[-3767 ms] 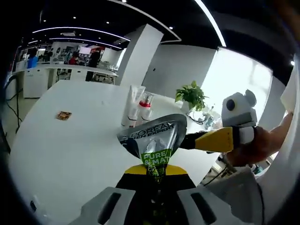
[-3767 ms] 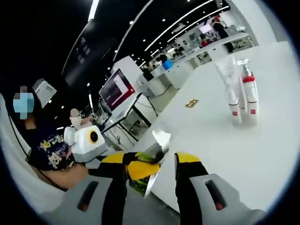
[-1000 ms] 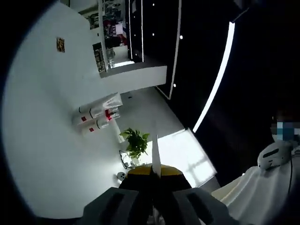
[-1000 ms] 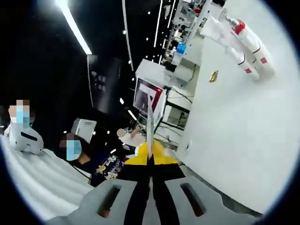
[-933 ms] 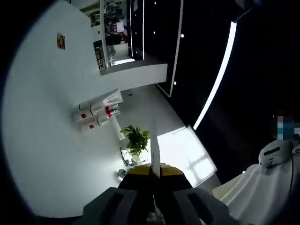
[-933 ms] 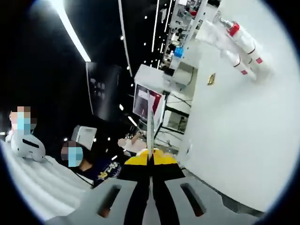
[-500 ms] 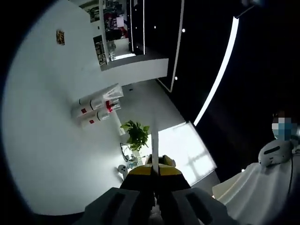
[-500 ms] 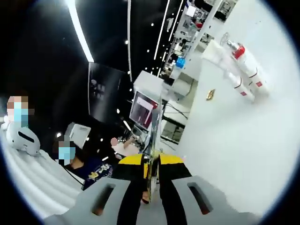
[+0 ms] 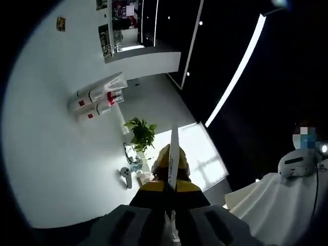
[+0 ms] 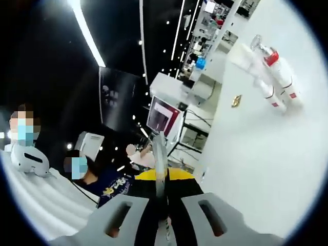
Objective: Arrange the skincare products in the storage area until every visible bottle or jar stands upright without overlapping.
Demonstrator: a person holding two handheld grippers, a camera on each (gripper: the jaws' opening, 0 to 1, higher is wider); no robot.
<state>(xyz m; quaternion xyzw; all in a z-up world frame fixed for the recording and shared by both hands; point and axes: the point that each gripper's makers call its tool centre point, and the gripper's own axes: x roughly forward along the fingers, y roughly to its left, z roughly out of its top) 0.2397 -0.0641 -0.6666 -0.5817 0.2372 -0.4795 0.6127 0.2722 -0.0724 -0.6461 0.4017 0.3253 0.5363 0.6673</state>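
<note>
Tube edge-on between left tongs

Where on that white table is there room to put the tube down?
Most of the white table is bare: the wide stretch between its near edge and the standing bottles. It is tight only beside those bottles, and a small wrapper lies near the far edge.

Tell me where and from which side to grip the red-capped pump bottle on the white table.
Take the red-capped pump bottle around its straight white body, below the red collar, where the sides are parallel. Come from its open side, away from the white tube standing close beside it; the narrow pump head would probably slip.
</note>
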